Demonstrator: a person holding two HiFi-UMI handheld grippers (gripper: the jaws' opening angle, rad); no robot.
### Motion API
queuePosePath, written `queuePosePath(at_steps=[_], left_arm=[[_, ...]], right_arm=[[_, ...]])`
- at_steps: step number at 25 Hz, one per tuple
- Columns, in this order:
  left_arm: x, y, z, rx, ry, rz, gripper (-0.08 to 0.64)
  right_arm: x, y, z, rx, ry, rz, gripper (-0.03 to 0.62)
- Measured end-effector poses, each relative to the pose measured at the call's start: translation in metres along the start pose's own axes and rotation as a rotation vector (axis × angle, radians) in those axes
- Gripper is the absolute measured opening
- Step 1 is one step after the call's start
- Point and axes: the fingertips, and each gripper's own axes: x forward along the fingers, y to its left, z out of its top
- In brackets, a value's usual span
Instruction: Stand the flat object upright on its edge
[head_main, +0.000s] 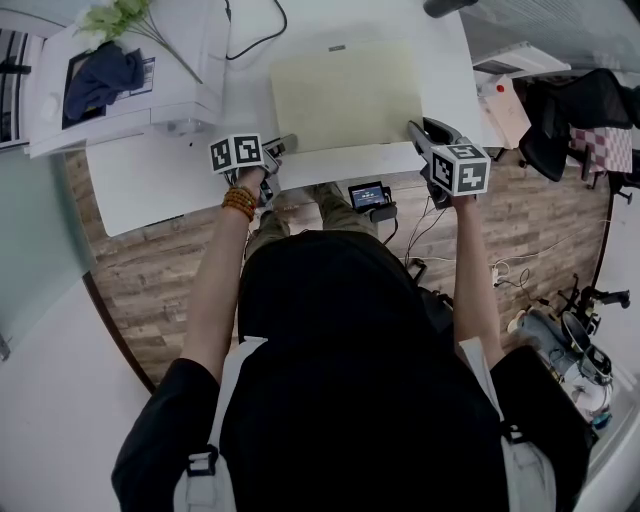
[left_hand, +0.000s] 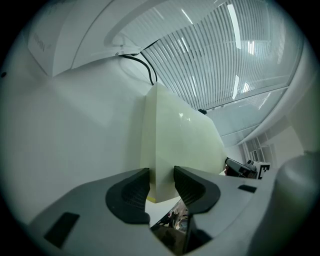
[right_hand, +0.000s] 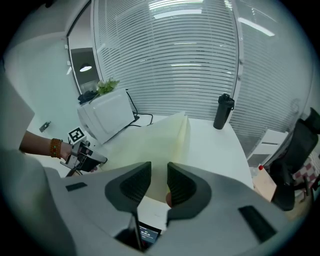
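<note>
Pale-yellow board (head_main: 345, 95) is clamped at its near corners by left gripper (head_main: 287, 145) and right gripper (head_main: 415, 130).

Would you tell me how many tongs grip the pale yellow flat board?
2: left tongs clamp the pale yellow flat board at its near left corner, right tongs at its near right.

No legible text; just square markers on left cube (head_main: 236, 153) and right cube (head_main: 460, 168)

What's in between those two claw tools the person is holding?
A pale yellow flat rectangular board spans the gap; in the head view the left gripper and right gripper each clamp one near corner.
</note>
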Motion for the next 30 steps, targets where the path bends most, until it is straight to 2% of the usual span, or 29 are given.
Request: queuePosePath(at_steps=[10,26,30], left_arm=[[0.0,-0.002,0.001,0.012,0.009,-0.006,0.144],[0.006,-0.008,0.002,0.024,0.024,-0.023,0.132],[0.006,-0.008,0.002,0.022,0.031,-0.03,0.13]], right_arm=[[-0.009,0.008,0.01,-0.049,-0.004,-0.023,0.092],[-0.026,0.026,0.039,-0.182,-0.019,-0.081,0.092],[-0.027,0.03,0.042,-0.216,0.014,-0.099,0.092]])
